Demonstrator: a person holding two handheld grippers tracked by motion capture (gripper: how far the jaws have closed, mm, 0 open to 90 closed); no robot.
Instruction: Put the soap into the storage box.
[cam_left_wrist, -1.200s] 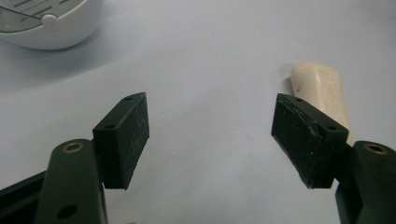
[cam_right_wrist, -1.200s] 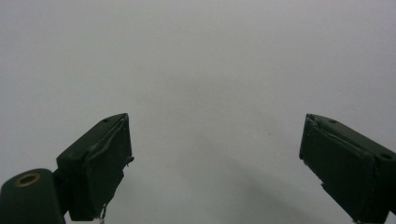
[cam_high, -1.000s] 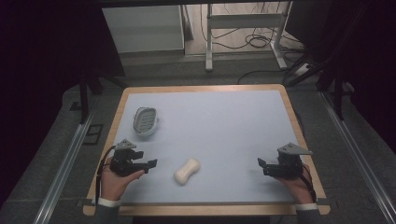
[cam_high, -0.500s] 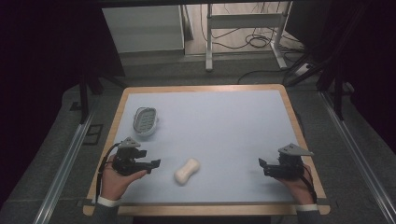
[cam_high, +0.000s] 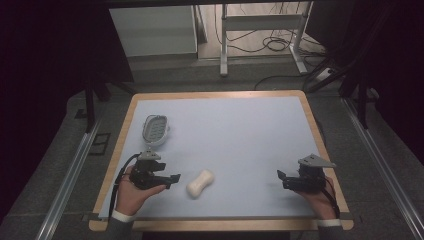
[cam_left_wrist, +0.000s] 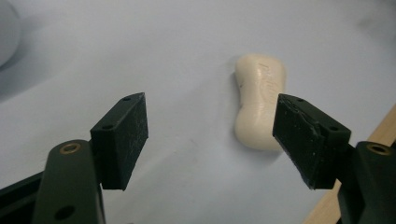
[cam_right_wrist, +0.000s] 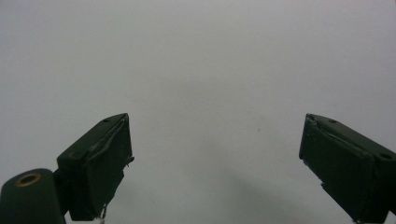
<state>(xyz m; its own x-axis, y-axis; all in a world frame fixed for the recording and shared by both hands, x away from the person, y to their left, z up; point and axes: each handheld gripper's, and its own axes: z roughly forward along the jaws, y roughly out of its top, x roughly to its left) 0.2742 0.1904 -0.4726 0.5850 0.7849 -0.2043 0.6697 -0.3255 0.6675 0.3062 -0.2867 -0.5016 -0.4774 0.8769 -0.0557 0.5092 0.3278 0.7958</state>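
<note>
A pale blue-grey mat covers a wooden-edged table (cam_high: 310, 112), with a dim floor, cables and a metal frame beyond its far edge. The person's two hands come in from the near side, one at each near corner.

The left gripper (cam_high: 173, 178) lies low over the mat, and in the left gripper view (cam_left_wrist: 210, 135) its jaws stand wide apart with nothing between them. Just ahead of its jaws, and a little toward the right-hand jaw as that view shows it, lies a cream bar of soap (cam_high: 200, 183), waisted in the middle, flat on the mat and clear of both jaws (cam_left_wrist: 259, 100). Faint lettering is pressed into its top, too small to read.

Beyond the left gripper, farther up the table and slightly to its outer side, sits a small oval soap dish (cam_high: 154, 129), pale with a ridged or perforated bed. Nothing appears to lie in it.

The right gripper (cam_high: 280, 179) rests well away from the soap, across the near part of the mat. In the right gripper view (cam_right_wrist: 215, 158) its jaws are spread wide and empty, with bare mat ahead of them.
</note>
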